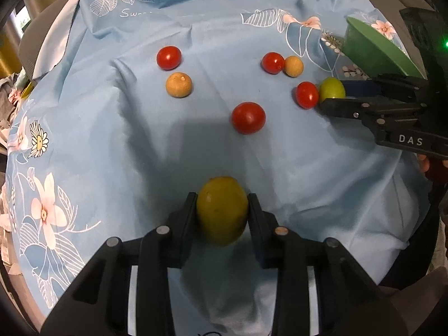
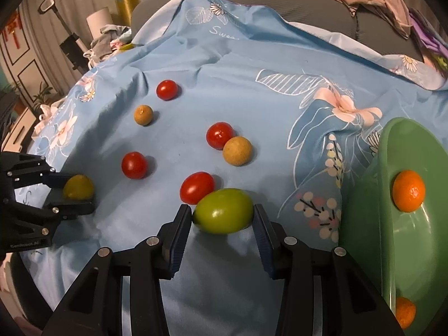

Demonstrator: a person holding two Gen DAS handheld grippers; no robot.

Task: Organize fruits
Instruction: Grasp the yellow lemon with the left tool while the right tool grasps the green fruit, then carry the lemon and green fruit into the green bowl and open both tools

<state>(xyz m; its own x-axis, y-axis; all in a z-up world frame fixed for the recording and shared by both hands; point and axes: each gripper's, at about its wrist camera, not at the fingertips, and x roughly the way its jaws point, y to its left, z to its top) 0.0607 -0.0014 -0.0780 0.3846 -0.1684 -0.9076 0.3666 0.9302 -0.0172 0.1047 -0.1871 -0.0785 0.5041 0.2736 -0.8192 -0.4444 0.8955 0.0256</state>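
A blue flowered sheet (image 1: 140, 145) is seen spread over a soft grey surface, with small fruits scattered on it. In the left wrist view, the left claw (image 1: 222, 210) is seen at the bottom centre, narrowed onto a yellow-green fruit (image 1: 222, 210): both pads press against its sides, and the fruit sits between the fingertips, resting on the sheet. In the right wrist view the same claw appears at the left edge with that fruit clamped between its jaws. The right claw (image 2: 223, 212) is seen at the bottom centre of its own view, with a bright green fruit (image 2: 223, 210) lying between its fingers; the left pad touches or nearly touches the fruit's side, while a narrow gap can be made out at the right pad, so the jaws stand partly apart around it and no firm grip is shown. A red cherry tomato (image 2: 196, 187) lies touching the green fruit at its upper left. Further up the sheet another red tomato (image 2: 219, 135) is seen touching a tan round fruit (image 2: 237, 150), a third tomato (image 2: 134, 165) lies alone left of centre, and a fourth tomato (image 2: 167, 89) with a second tan fruit (image 2: 143, 115) sit toward the upper left. A green bowl (image 2: 361, 224) is seen tilted at the right edge, with two orange fruits (image 2: 408, 191) inside it.
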